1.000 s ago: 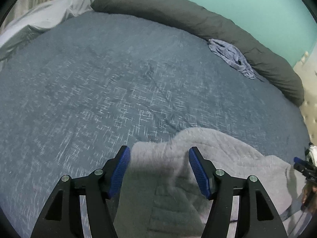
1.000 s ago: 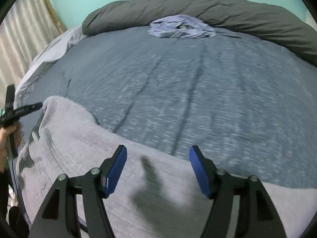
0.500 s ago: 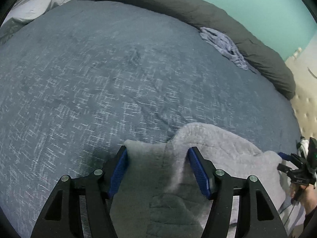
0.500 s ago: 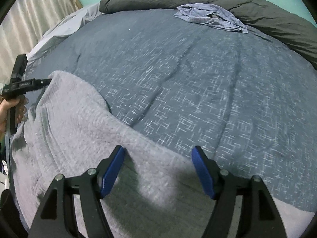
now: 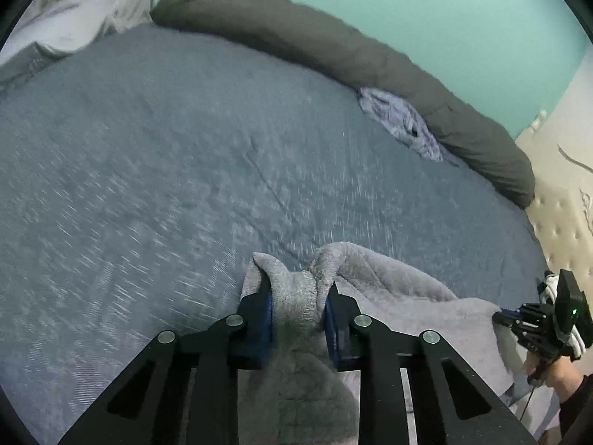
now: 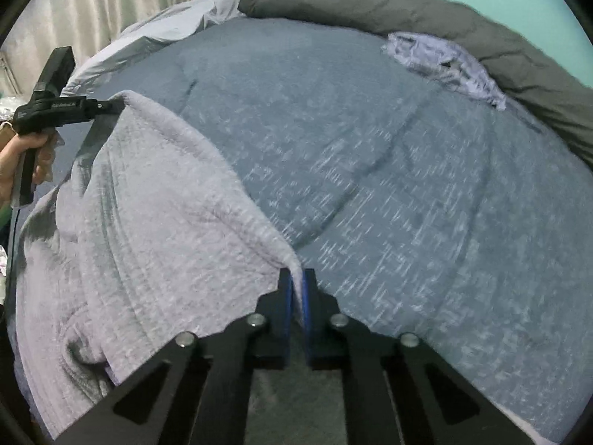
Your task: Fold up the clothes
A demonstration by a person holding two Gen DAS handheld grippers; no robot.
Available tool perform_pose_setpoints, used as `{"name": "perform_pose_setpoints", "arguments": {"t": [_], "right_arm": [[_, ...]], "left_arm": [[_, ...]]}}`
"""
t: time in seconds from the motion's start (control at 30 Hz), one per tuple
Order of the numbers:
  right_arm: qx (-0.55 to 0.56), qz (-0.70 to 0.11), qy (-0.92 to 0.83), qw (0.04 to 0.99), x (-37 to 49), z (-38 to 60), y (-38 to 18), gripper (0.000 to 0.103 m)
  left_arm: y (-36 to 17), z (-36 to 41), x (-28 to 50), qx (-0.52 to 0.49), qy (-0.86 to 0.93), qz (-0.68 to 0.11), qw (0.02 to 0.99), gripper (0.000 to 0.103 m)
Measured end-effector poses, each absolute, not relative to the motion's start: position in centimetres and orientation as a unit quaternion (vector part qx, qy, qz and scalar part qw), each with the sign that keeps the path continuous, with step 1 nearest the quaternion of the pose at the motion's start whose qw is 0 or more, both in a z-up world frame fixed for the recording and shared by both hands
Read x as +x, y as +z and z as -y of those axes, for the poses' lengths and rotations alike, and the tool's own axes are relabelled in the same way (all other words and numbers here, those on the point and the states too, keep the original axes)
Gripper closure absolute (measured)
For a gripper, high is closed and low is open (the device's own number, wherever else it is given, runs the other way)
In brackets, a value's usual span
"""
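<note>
Left fingers [image 5: 298, 306] closing on grey garment [image 5: 389, 289], earlier apart | right fingers [image 6: 296, 296] now clamp its edge

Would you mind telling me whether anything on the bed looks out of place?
One thing: a crumpled lavender garment lies loose against the dark grey bolster, far from the grey fleece garment being handled.

The garment [image 6: 155, 230] lies on the bed's [image 6: 407, 193] near edge, another cloth [image 6: 444, 63] apparently touching the far bolster [image 6: 407, 3].
</note>
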State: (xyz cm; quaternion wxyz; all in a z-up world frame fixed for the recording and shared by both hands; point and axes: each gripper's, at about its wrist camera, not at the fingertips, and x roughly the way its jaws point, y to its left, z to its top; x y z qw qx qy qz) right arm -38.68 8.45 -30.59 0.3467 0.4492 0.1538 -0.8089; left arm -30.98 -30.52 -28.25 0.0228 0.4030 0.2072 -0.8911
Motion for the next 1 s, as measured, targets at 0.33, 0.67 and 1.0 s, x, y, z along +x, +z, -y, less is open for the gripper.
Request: {"name": "perform_pose_setpoints", "arguments": {"t": [0.33,0.67,1.0], "right_arm": [[0.387,-0.142,-0.867,0.279,-41.6,-9.9,-24.4,0.100],[0.418,-0.185,-0.861,0.222,-46.7,-6.3,-26.7,0.100],[0.452,-0.199,-0.846,0.201,-47.8,-6.8,-31.8,0.100]], "left_arm": [[-23.6,30.6,-31.6,0.378,-0.906,-0.186,0.033,0.081],[-26.1,32.3,-34.4,0.422,-0.883,-0.198,0.062,0.080],[-29.2,32.6,-35.4,0.447,-0.867,-0.215,0.051,0.059]]}}
